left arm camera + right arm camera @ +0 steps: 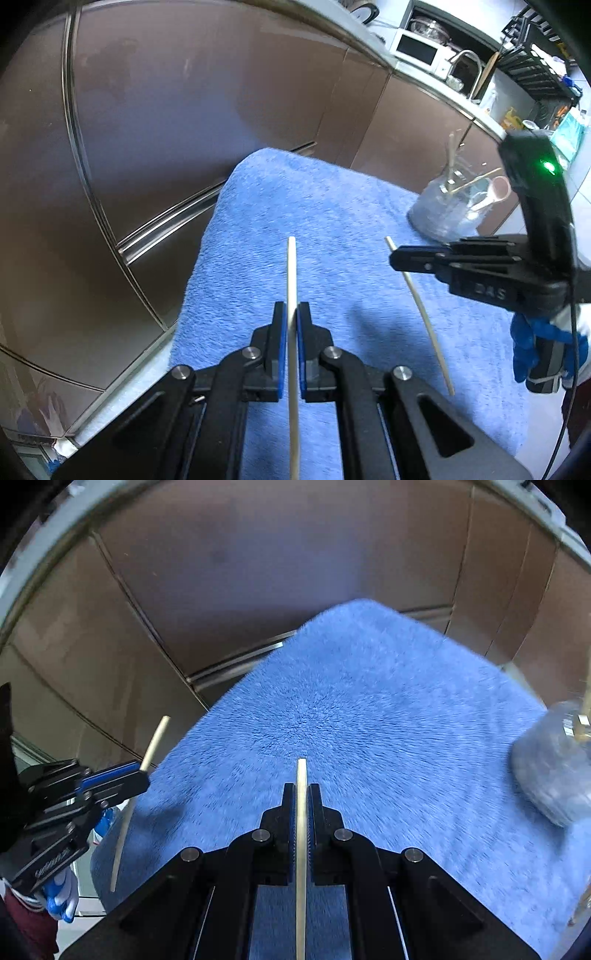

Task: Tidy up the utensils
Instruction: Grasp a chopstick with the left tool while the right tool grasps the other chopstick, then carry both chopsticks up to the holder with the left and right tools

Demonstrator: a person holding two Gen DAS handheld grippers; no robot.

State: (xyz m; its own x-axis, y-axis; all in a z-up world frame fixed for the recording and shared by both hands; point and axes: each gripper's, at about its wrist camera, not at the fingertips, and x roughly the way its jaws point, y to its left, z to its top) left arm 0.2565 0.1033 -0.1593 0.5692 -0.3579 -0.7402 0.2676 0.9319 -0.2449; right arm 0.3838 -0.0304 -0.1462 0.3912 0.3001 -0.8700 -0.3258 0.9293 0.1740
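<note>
left gripper (293,325) jaws pinching a thin pale wooden chopstick (291,273) | right gripper (303,805) jaws pinching a second pale chopstick (301,775) near its upper end | both sticks hanging over the blue fleece towel (314,206) | clear glass jar (443,214) holding other utensils nearby | sticks looking light, stiff, slippery; gripping near mid-length seems steadier

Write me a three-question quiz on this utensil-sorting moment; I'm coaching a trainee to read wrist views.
1. True or false: each gripper is shut on its own chopstick.
2. What covers the work surface? A) blue towel B) wooden board C) metal tray
3. Where do the utensils already sorted stand?

Key:
1. True: the left gripper clamps the left chopstick; the right gripper clamps the right chopstick.
2. A, the blue towel.
3. In the clear glass jar, which stands on the towel's far right part.
</note>
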